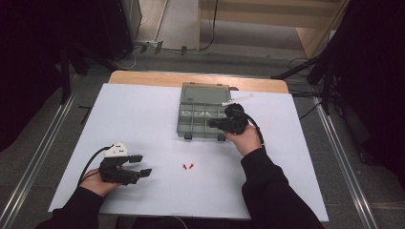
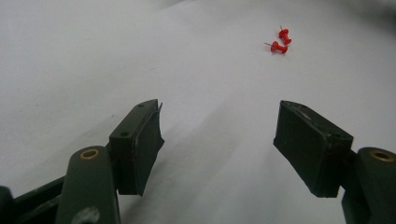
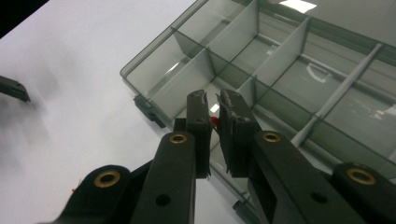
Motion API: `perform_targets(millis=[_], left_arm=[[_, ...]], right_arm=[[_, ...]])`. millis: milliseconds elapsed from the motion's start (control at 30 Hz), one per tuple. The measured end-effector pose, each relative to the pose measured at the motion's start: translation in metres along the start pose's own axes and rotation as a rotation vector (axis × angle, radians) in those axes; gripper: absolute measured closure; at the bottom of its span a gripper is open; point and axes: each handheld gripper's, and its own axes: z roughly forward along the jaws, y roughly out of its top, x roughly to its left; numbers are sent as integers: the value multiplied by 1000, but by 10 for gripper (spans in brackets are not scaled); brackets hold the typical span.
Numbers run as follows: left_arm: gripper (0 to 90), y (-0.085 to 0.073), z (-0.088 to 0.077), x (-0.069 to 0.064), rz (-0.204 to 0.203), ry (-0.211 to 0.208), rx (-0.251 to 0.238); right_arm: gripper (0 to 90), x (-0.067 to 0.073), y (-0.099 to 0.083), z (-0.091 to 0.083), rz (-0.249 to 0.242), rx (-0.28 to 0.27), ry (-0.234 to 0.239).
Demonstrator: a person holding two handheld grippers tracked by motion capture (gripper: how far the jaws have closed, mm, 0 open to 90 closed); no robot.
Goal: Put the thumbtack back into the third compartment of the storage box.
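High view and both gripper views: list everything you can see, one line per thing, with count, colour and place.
Red plastic push pins: two loose, on the sheet near its front middle; a third red pin pinched in the right gripper.
Clear grey plastic compartment box: one, lid open, at the sheet's far middle.
White paper sheet: one, covering the table.
Wooden table: one, its light brown far edge showing.
Left gripper: black, open, front left.
Right gripper: black, shut on the pin, over the box's front compartments.
Hands, dark sleeves: two.
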Motion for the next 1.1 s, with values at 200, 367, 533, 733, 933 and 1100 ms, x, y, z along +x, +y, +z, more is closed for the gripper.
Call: perform_targets(millis=[200, 367, 533, 733, 933, 1100], left_arm=[[307, 0, 0, 0, -2, -3, -2], [307, 0, 0, 0, -4, -1, -1], [307, 0, 0, 0, -3, -1, 0], [307, 0, 1, 1, -17, -5, -11], [307, 0, 1, 1, -15, -7, -9], [307, 0, 1, 0, -13, -7, -10]], right_arm=[[839, -6, 6, 1, 8, 0, -16], [839, -13, 11, 2, 27, -8, -24], [839, -19, 14, 5, 36, -27, -21], [839, -23, 21, 11, 40, -39, -53], [838, -28, 21, 20, 58, -36, -76], [835, -34, 23, 28, 64, -33, -109]])
